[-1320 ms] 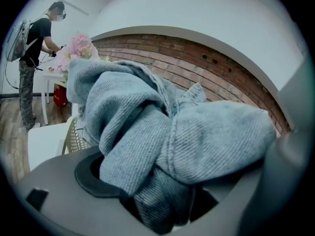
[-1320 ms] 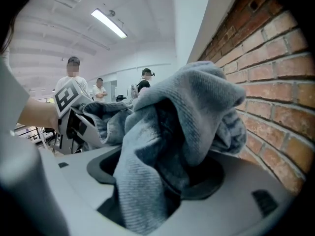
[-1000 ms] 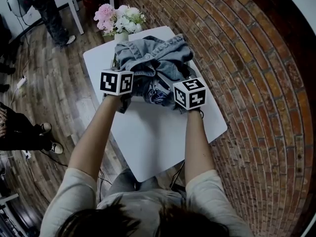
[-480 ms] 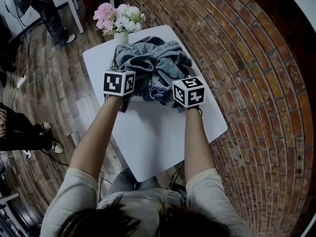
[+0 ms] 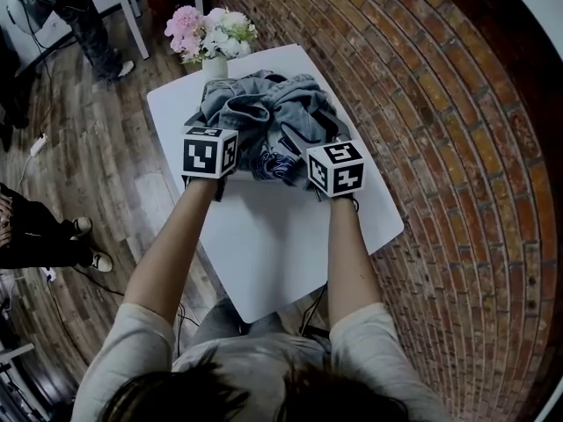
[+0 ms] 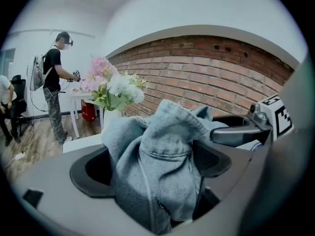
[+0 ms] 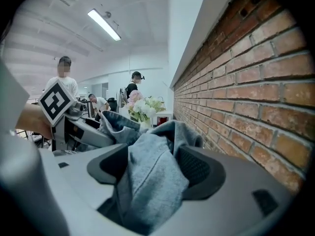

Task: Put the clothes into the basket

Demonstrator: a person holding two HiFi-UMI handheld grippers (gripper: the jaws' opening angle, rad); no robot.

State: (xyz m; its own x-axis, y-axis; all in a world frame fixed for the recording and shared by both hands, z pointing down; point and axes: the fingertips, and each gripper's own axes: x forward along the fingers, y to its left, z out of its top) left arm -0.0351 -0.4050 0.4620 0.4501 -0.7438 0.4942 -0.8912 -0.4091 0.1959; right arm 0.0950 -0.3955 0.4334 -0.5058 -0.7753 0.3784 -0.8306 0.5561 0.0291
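A bunched light-blue denim garment [image 5: 264,108] lies on the far half of the white table [image 5: 273,236]. It sits on top of a dark patterned cloth [image 5: 280,167] and some black shapes I cannot make out. In the left gripper view, my left gripper [image 6: 152,162] is shut on a thick fold of the denim garment [image 6: 162,151]. My right gripper [image 7: 155,170] is shut on another fold of the garment [image 7: 147,181]. In the head view their marker cubes [image 5: 208,152] [image 5: 336,167] sit at the bundle's near edge, left and right.
A vase of pink and white flowers [image 5: 211,38] stands at the table's far left corner, just behind the clothes. A brick wall [image 5: 440,148] runs along the right. People stand on the wooden floor [image 5: 79,165] to the left, and a white table leg [image 5: 136,20] shows beyond.
The denim bundle has drawn in a little tighter between the two grippers. Both grippers keep their hold and have hardly shifted.
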